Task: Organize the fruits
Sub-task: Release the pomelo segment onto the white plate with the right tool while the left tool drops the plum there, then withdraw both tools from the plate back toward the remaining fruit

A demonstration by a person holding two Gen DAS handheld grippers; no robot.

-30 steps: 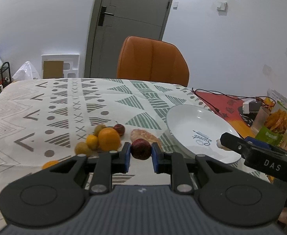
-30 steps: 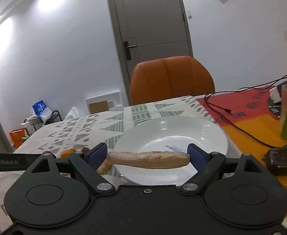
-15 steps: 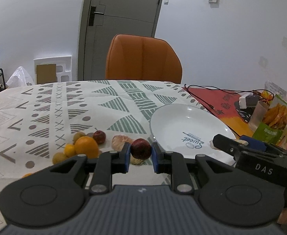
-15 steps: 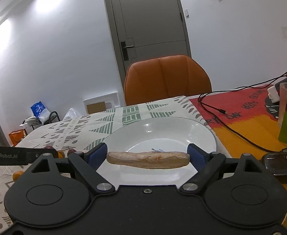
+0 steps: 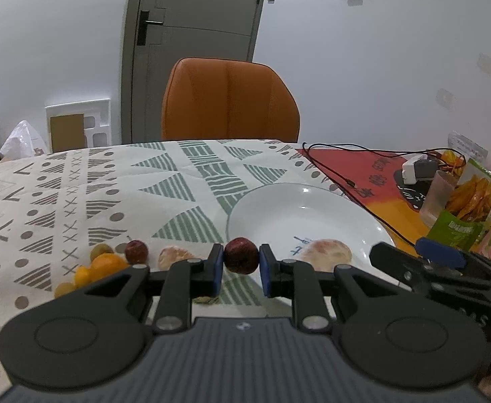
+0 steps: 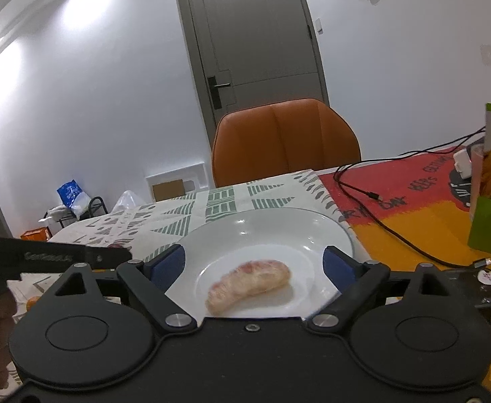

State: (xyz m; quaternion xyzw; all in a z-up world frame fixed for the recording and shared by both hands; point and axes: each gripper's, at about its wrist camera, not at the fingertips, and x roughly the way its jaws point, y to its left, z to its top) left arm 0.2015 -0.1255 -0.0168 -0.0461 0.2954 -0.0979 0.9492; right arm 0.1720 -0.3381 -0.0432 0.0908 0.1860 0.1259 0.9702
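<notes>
Released from the right gripper [image 6: 253, 265], the pale peeled segment [image 6: 249, 284] now lies on the white plate [image 6: 326, 231], between the wide-spread fingers.

Left gripper [image 5: 241, 262] pinches a dark red fruit [image 5: 241, 259] at the plate's near-left rim. Its body hides the table's near edge and part of the loose fruits [image 5: 106, 267] on the patterned cloth [image 5: 77, 201]. A second peeled piece [image 5: 175, 257] sits beside them. Orange chair [image 5: 228, 100], black cable [image 5: 346, 181] and snack packets [image 5: 470, 198] stand behind; packet text is unreadable.
</notes>
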